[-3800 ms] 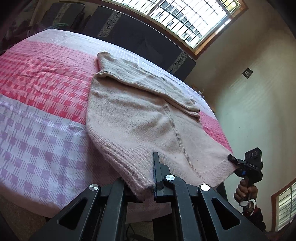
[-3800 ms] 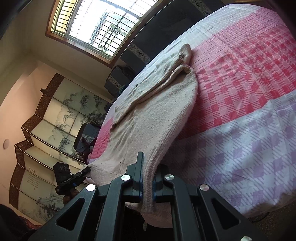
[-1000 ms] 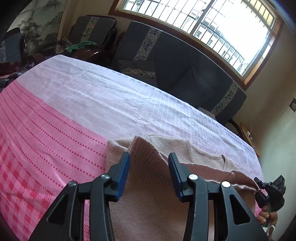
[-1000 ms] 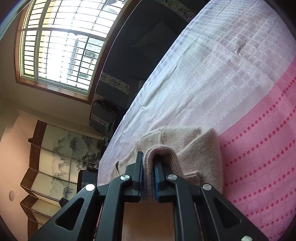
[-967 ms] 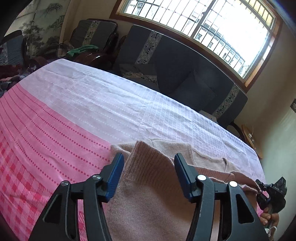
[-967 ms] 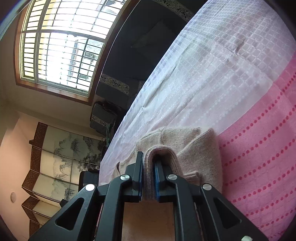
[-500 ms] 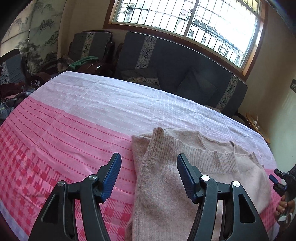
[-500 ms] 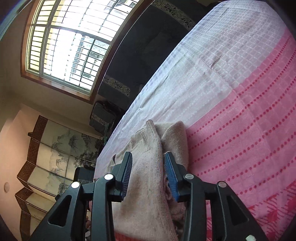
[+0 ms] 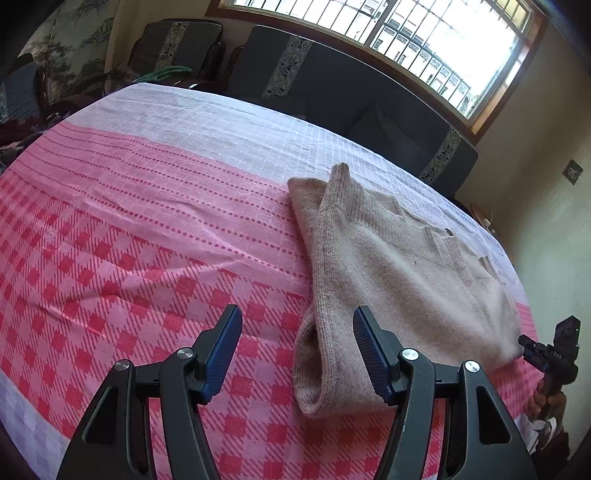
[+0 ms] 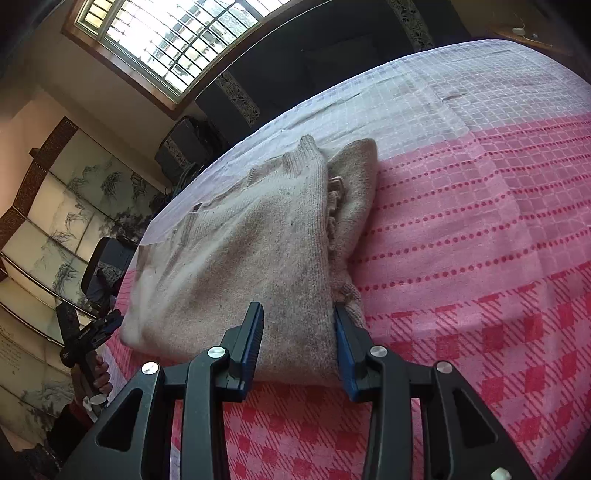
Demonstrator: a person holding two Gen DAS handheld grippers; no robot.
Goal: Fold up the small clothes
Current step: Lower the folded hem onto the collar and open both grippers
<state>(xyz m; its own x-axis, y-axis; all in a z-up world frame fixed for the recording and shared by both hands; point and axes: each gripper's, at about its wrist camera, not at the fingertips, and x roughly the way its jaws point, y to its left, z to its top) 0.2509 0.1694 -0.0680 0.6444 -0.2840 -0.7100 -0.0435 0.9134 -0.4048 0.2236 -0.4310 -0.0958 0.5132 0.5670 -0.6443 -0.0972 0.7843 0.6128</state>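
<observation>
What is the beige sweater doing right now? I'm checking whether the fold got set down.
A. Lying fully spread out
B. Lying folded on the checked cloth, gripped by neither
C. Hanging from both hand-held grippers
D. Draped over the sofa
B: the beige sweater lies doubled on the checked cloth, both hand-held grippers open.

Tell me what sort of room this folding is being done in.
Most likely a home living room: a dark cushioned sofa stands under a wide barred window, a painted folding screen lines one wall, and the sweater lies on a cloth-covered table.
</observation>
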